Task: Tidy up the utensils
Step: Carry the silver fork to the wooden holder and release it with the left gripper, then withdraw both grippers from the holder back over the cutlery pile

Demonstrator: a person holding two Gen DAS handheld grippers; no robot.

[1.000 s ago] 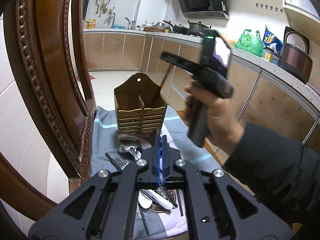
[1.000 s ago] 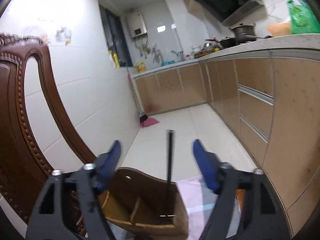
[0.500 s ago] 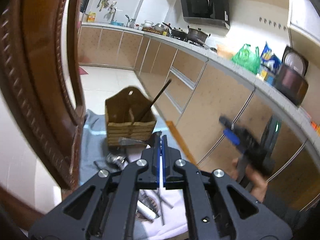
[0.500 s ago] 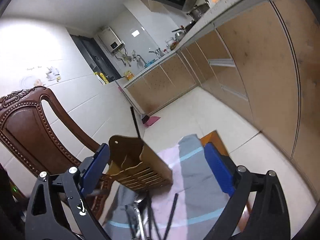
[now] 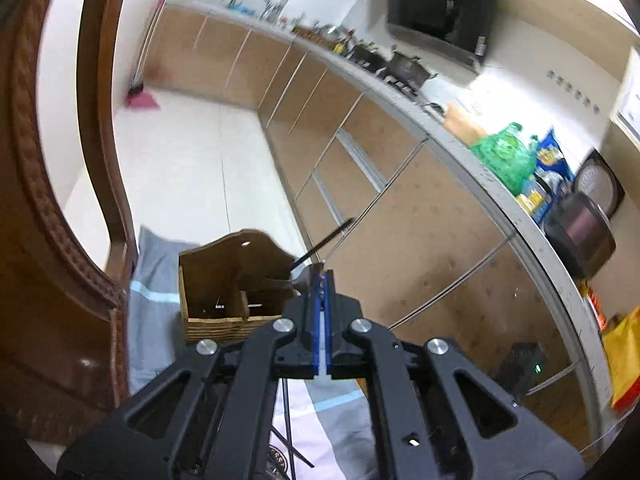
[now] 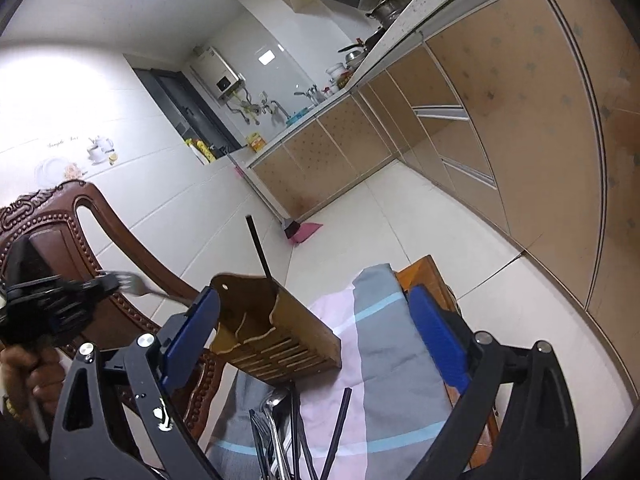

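Note:
A brown wooden utensil holder (image 5: pixel 228 284) (image 6: pixel 264 332) stands on a striped cloth (image 6: pixel 384 356), with one black chopstick (image 6: pixel 258 248) leaning in it. My left gripper (image 5: pixel 322 280) is shut on a metal fork (image 6: pixel 138 286) and holds it raised beside the holder's top. In the right wrist view the fork's tines point right from the left gripper (image 6: pixel 108 286). My right gripper (image 6: pixel 316 340) is open and empty above the cloth. Loose forks, a spoon (image 6: pixel 276 404) and black chopsticks (image 6: pixel 338 424) lie on the cloth below it.
A carved wooden chair back (image 5: pixel 48 240) (image 6: pixel 100 240) rises close to the left of the holder. Kitchen cabinets (image 5: pixel 400 208) run along the right. The cloth covers a small wooden table whose edge (image 6: pixel 436 280) shows at right. A pink dustpan (image 6: pixel 304 232) lies on the floor.
My left gripper has risen with the fork up to the holder's top. My right gripper has drawn back from the holder and tilted down over the loose utensils.

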